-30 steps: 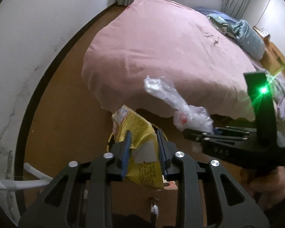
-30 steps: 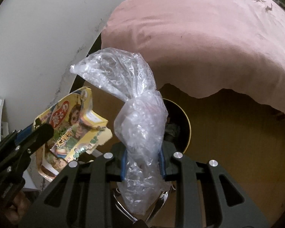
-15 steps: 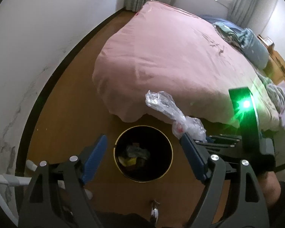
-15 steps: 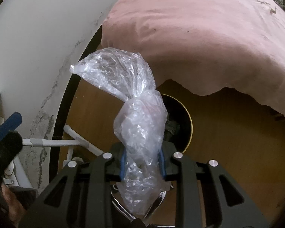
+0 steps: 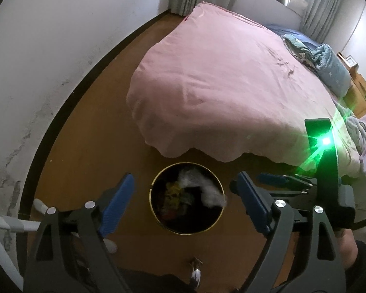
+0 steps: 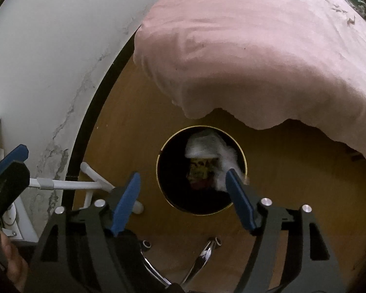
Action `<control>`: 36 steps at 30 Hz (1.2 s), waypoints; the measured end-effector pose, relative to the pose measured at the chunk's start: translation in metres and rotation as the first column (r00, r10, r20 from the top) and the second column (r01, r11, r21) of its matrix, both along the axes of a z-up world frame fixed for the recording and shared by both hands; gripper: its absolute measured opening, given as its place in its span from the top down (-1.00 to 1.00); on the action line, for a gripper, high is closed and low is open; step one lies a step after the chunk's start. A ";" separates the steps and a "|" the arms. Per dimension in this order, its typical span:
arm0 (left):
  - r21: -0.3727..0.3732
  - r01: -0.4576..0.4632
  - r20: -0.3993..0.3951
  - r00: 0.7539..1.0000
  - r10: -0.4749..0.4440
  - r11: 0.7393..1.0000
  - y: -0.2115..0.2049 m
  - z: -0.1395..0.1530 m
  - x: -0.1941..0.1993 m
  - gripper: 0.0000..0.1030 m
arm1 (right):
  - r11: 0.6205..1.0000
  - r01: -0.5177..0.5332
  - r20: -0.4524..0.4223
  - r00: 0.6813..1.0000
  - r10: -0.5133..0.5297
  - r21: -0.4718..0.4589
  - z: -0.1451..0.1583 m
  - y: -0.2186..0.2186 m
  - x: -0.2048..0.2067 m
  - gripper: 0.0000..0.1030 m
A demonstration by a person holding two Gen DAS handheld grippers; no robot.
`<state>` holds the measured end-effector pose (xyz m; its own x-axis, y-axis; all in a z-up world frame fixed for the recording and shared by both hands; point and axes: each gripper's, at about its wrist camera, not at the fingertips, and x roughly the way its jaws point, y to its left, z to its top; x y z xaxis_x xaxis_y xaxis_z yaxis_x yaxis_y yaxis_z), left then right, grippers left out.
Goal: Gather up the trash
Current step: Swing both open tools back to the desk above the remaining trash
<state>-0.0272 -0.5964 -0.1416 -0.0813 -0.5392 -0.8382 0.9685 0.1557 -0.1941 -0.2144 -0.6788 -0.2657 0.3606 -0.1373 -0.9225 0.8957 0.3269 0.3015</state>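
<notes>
Trash sits inside the round bin (image 5: 152, 196) on the wooden floor (image 5: 90, 151), which stands just off the near edge of the pink bedspread (image 5: 219, 85) so that waste can fall straight down into it. A clear plastic bag (image 5: 207, 190), blurred, lies against the right side of the bin's opening, its lower end at the rim. A yellow printed wrapper (image 6: 200, 168) lies deeper, partly under the bag. Whether the bag has settled or is in mid-fall I cannot tell.

Both tools hover above the bin. The left gripper (image 5: 183, 207) is spread wide with nothing between its blue pads, framing the bin's mouth. The right gripper (image 6: 183, 200) is likewise spread and empty, its right pad overlapping the bag's edge in view; I cannot tell if they touch. Open jaws over the opening suggest a drop, judging by position.

A white pipe frame (image 6: 68, 184) stands left of the bin by the wall (image 5: 48, 61).
</notes>
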 end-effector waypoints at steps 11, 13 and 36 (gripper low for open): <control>-0.082 -0.085 0.020 0.996 0.087 0.993 0.087 0.067 0.010 -0.85 | 0.979 0.007 -0.004 1.000 -0.008 -0.205 0.050 0.020 0.007 -0.74; -0.110 -0.128 0.006 0.992 0.129 0.986 0.124 0.084 0.021 -0.86 | 0.959 -0.014 0.016 1.000 0.019 -0.282 0.073 0.035 0.018 -0.76; -0.128 -0.912 0.111 0.376 0.920 0.389 0.639 0.106 0.173 -0.86 | 0.063 -0.830 -0.020 0.089 0.996 -0.554 0.206 0.475 0.339 -0.78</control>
